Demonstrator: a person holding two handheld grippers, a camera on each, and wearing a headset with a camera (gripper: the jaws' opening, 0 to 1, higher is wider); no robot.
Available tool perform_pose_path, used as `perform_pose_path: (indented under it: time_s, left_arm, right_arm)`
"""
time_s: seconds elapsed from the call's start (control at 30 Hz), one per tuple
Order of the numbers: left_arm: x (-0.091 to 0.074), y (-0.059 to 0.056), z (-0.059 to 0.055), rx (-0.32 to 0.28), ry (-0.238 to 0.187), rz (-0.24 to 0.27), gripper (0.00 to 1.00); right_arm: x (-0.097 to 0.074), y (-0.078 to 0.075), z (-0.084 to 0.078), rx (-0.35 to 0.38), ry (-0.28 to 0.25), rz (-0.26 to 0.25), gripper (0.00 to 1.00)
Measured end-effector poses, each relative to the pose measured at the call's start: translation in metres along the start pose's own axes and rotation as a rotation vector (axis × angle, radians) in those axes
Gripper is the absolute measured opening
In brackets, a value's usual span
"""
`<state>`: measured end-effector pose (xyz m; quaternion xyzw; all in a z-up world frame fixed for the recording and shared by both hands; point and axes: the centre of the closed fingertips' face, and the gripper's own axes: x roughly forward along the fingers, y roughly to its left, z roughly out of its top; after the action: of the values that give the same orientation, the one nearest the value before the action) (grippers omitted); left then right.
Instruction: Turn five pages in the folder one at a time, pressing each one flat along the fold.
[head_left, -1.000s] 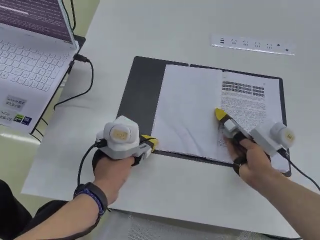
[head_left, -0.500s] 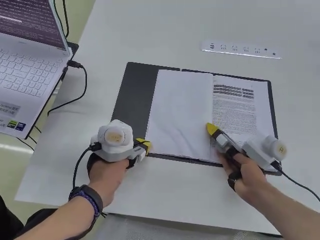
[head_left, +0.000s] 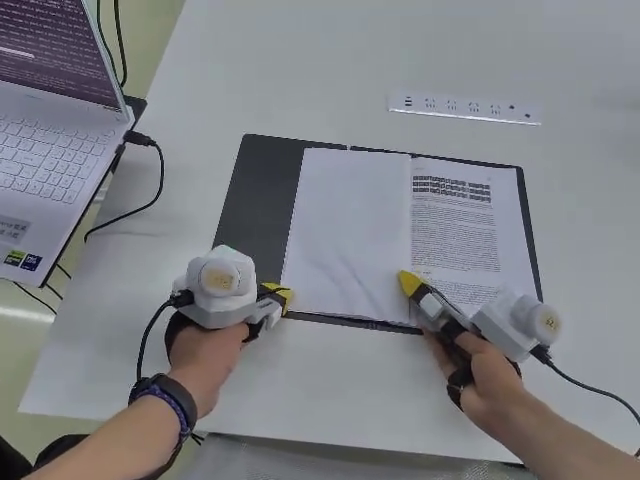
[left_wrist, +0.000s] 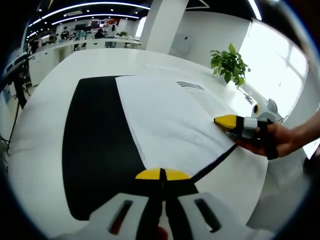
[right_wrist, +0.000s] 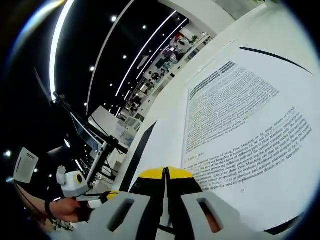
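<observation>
Over the last second the right gripper (head_left: 410, 284) has slid along the fold toward the near edge of the folder (head_left: 262, 220), while the left gripper (head_left: 280, 296) has stayed at that edge by the black cover. Both grippers have their yellow tips pressed together with nothing between them. Whether the left tips actually touch the cover cannot be told. The folder lies open on the white table (head_left: 300, 60), with the turned blank page (head_left: 345, 235) left of the fold and the printed page (head_left: 465, 235) right of it. Its near right corner is hidden behind the right gripper's body and hand. The laptop (head_left: 45, 130) is cut off at the left, well apart from the folder, its cable (head_left: 150, 190) curling between them. Bare table lies between the folder and the power strip (head_left: 465, 108).
</observation>
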<state>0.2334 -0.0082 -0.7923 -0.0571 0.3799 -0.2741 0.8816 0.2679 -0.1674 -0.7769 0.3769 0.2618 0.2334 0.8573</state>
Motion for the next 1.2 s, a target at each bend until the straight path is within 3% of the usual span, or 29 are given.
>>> perform_pose_path:
  time_s: [0.67, 0.83, 0.93, 1.1, 1.2]
  left_arm:
    - [0.0, 0.0, 0.0, 0.026, 0.01, 0.006, 0.0]
    - [0.001, -0.002, -0.001, 0.083, 0.035, 0.03, 0.0]
    - [0.0, -0.001, 0.0, 0.05, 0.048, 0.047, 0.0]
    - [0.002, -0.005, 0.001, 0.093, 0.11, 0.068, 0.0]
    - [0.001, -0.004, 0.001, 0.073, 0.106, 0.055, 0.0]
  right_arm:
    - [-0.03, 0.006, -0.027, 0.03, 0.012, -0.028, 0.0]
    - [-0.031, 0.006, -0.029, 0.019, 0.022, -0.039, 0.0]
    - [-0.029, 0.006, -0.028, 0.027, 0.037, -0.057, 0.0]
    - [-0.03, 0.006, -0.028, 0.044, 0.065, -0.067, 0.0]
    - [-0.031, 0.009, -0.029, -0.032, 0.109, -0.06, 0.0]
